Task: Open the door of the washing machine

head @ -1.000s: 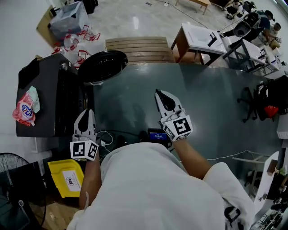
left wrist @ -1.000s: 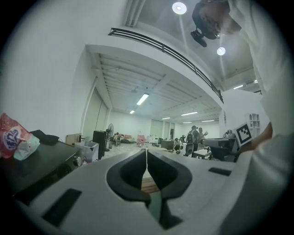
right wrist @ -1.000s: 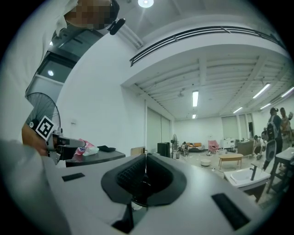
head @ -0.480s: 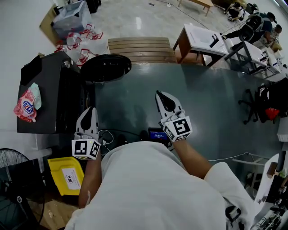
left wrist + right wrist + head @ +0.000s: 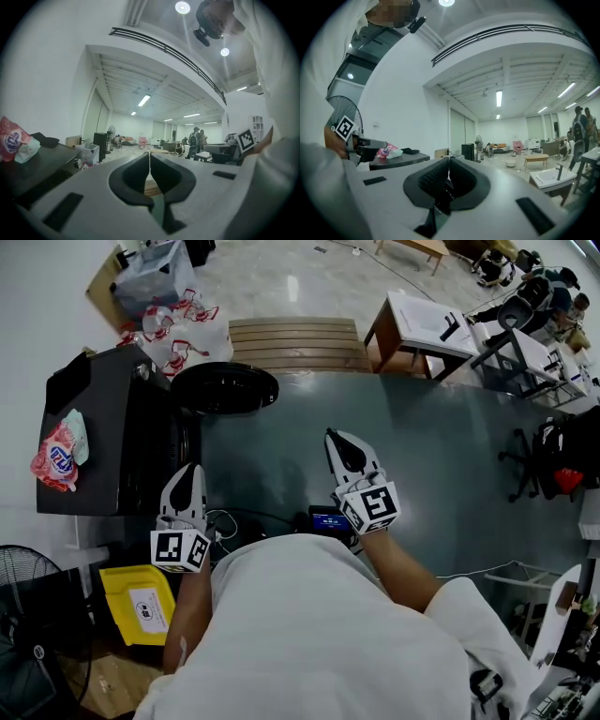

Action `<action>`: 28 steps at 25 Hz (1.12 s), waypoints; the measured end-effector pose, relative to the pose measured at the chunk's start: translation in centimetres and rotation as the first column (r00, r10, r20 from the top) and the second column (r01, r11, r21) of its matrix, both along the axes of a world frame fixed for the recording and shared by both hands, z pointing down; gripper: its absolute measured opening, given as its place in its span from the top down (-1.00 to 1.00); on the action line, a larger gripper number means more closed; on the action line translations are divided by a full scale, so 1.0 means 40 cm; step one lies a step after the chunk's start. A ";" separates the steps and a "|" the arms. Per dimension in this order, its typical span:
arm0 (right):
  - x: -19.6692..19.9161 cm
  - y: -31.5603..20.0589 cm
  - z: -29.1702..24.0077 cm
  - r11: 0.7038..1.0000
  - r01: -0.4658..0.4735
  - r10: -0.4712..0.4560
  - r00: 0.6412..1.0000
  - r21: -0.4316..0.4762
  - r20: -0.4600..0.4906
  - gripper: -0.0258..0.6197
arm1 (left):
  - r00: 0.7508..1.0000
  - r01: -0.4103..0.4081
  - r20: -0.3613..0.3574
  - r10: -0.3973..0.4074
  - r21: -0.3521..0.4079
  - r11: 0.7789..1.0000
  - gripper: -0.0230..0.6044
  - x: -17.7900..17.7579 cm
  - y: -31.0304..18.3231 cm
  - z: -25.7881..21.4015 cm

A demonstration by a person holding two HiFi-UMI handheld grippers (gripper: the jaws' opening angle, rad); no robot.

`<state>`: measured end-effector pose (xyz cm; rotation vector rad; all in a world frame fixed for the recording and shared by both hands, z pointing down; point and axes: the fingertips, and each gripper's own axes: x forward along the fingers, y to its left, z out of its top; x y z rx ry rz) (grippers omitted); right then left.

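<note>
1. The door [image 5: 225, 388] of the washing machine [image 5: 94, 446] lies ahead of the left gripper [image 5: 190, 470], apart from it. It is well apart from the right gripper [image 5: 334, 435].
2. The door is round and black. It stands swung out from the dark machine's front at the far corner. A pink-and-white bag [image 5: 56, 456] lies on the machine's top.
3. Left gripper: jaws together, nothing between them. It is held level, near the machine's front.
4. Right gripper: jaws together, empty. It is held level over the grey floor [image 5: 441, 456].

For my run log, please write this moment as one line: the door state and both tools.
door: open | left tool: shut, empty | right tool: shut, empty | both tools: away from door
</note>
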<state>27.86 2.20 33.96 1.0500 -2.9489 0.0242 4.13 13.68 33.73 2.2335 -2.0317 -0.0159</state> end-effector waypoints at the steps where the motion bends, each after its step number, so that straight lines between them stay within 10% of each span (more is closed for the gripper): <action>1: -0.002 0.000 -0.001 1.000 0.001 -0.001 1.000 0.000 0.003 0.83 | 1.000 0.000 -0.002 0.000 0.001 1.000 0.88 0.000 0.000 -0.001; 28: -0.006 -0.013 0.024 0.999 0.021 -0.021 1.000 -0.027 0.011 0.83 | 1.000 0.002 -0.023 -0.003 -0.046 0.999 0.88 -0.002 -0.006 0.041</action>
